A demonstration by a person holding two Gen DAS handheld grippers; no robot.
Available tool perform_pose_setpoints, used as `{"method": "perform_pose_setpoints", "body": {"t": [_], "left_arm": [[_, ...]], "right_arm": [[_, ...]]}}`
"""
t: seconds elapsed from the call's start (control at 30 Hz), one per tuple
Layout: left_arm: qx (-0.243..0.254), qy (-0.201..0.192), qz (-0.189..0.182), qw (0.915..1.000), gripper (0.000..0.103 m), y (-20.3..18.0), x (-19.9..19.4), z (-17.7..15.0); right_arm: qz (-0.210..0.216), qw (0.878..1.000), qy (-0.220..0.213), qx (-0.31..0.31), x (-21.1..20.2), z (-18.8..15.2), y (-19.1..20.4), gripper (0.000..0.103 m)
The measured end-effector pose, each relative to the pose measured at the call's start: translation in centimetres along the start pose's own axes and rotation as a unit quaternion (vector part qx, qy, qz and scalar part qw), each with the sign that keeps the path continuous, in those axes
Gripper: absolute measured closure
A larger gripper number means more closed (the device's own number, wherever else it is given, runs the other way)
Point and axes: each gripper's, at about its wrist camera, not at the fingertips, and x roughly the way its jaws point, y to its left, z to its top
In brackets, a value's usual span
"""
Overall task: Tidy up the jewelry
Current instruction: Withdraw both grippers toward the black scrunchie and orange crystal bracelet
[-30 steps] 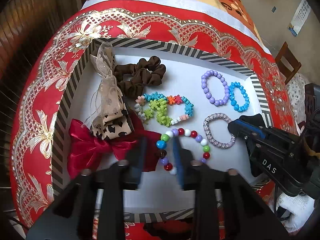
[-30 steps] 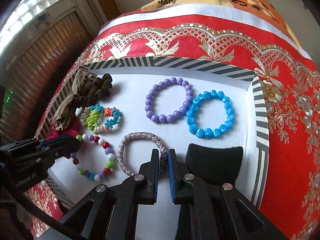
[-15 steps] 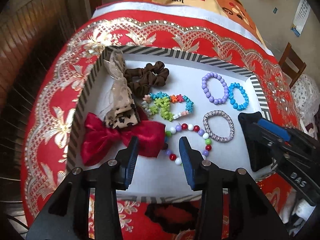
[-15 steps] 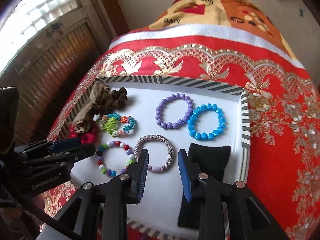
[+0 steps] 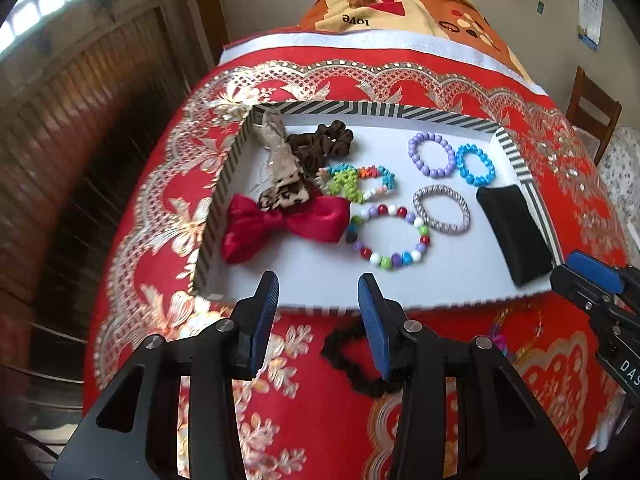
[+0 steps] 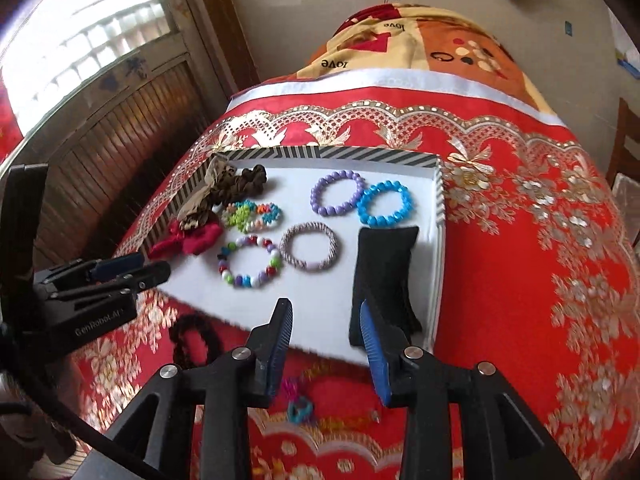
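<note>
Left gripper (image 6: 132, 270) reads "GenRobot.AI"; blanket (image 6: 400, 48) "love".

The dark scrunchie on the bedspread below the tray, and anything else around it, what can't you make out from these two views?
- Dark scrunchie: left wrist view, its right side sits behind the left claw.
- Small colorful trinkets: right wrist view, blurred and partly behind the right claw; type unclear.
- Black pouch: its near end is covered by a finger of the right claw.

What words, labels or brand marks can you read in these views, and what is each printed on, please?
"love", upside down, on the blanket.
"GenRoboLAI", last letters blurred, on the left hand-held gripper body.
"DAS", cut off, on the right hand-held gripper body.
Wall calendar: too small to read.
</note>
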Motion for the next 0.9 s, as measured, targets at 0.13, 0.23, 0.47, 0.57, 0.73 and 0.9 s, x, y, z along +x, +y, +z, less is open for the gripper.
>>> {"method": "perform_pose_setpoints", "body": {"t": [0.13, 0.23, 0.47, 0.57, 0.73, 0.9], "left_arm": [[0.004, 0.000, 0.008, 1.0000, 0.062, -0.5, -1.1, -1.4], [0.005, -0.005, 0.018, 0.9998, 0.062, -0.8, -2.0, -2.4], [0.001, -0.009, 0.027, 0.9996, 0.062, -1.3, -3.7, -4.4], [0.002, -0.012, 0.027, 0.9996, 0.062, -1.6, -4.4, -5.1], [0.005, -0.017, 0.025, 0.9995, 0.062, -2.3, -5.3, -6.1], [0.006, -0.019, 0.025, 0.9995, 0.062, -2.7, -5.9, -6.7]], "right_arm": [[-0.003, 1.000, 0.003, 0.003, -1.0, -1.7, 0.0, 0.062], [0.002, 1.000, 0.005, 0.013, -1.8, -2.9, -0.1, 0.061], [0.000, 1.000, 0.001, 0.003, -3.5, -4.8, 0.5, 0.061], [-0.002, 1.000, -0.001, 0.000, -4.2, -5.4, 0.7, 0.061], [-0.005, 1.000, -0.004, -0.005, -5.2, -6.2, 0.8, 0.060], [-0.009, 1.000, -0.006, -0.008, -6.0, -6.8, 0.8, 0.060]]}}
